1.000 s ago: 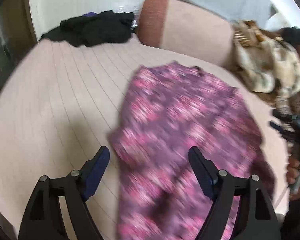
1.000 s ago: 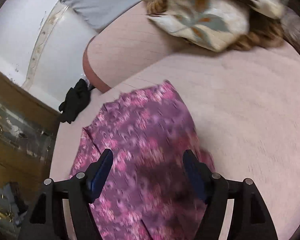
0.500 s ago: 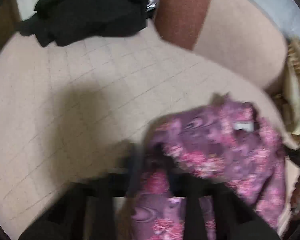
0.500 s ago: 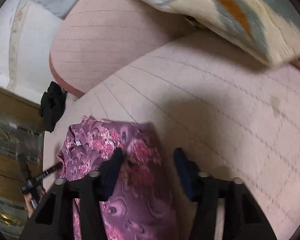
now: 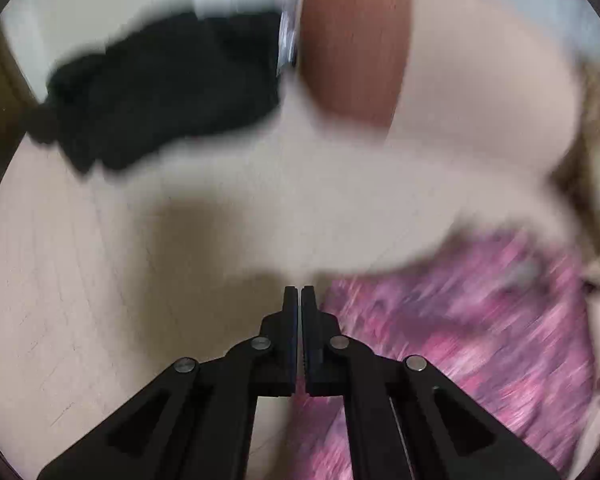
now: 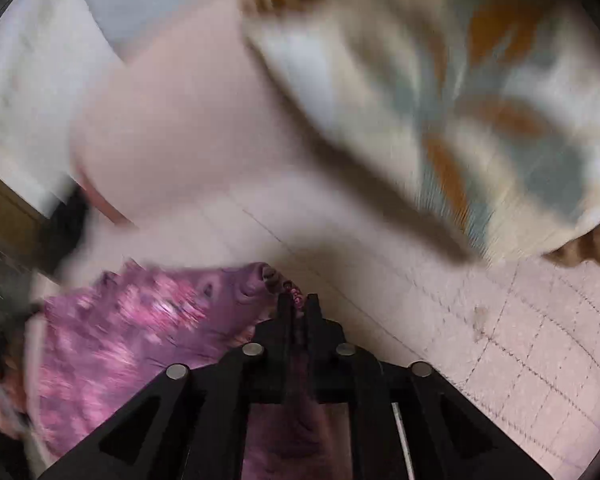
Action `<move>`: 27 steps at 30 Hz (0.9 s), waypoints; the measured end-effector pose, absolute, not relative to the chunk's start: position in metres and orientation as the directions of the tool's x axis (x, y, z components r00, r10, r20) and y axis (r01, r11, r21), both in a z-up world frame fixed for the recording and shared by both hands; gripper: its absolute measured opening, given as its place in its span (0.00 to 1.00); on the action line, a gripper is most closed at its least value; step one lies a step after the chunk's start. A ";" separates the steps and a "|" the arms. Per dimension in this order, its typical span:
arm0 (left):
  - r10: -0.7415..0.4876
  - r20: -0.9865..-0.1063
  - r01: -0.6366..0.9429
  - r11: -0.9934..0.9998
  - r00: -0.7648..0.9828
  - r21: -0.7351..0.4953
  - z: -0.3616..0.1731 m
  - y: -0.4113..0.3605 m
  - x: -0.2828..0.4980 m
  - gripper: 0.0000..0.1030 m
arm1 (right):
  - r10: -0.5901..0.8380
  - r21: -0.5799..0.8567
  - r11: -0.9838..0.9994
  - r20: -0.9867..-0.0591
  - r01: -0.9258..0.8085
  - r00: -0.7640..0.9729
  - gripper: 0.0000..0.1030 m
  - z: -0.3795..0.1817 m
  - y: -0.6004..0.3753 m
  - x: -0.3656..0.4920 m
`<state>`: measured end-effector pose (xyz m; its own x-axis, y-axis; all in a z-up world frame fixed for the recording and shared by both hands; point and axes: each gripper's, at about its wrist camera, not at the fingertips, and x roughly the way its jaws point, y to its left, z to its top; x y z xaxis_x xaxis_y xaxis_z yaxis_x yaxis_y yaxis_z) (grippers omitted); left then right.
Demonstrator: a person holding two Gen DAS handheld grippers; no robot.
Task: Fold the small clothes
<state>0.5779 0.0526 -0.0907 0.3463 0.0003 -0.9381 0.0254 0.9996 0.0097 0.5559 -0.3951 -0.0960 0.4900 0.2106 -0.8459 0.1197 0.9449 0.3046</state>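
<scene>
Right hand-held gripper (image 6: 299, 304): purple garment (image 6: 148, 320) seen clamped | left hand-held gripper (image 5: 299, 300): seen closed, nothing seen held; black clothing (image 5: 160, 92) seen only here

- Garment (image 5: 480, 320): purple with pink floral swirls.
- Bed cover (image 5: 80, 280): pale pink, quilted grid.
- Clothes heap (image 5: 160, 92): black.
- Cushion (image 6: 480, 100): cream, orange and grey-blue leaves.

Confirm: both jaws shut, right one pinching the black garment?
Not quite. Both are shut, but the right gripper pinches the purple floral garment, per the right wrist view. The black garment lies untouched farther back.
</scene>
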 end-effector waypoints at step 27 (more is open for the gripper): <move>-0.128 -0.920 -0.047 0.987 0.370 -0.156 -0.091 0.044 0.107 0.65 | 0.316 0.517 0.816 -0.773 0.258 0.550 0.79 -0.079 -0.436 0.099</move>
<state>0.1074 0.0438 -0.0911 0.3695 -0.1278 -0.9204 -0.0468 0.9867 -0.1558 0.0991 -0.4365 -0.0792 0.5502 0.3158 -0.7730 0.2582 0.8160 0.5172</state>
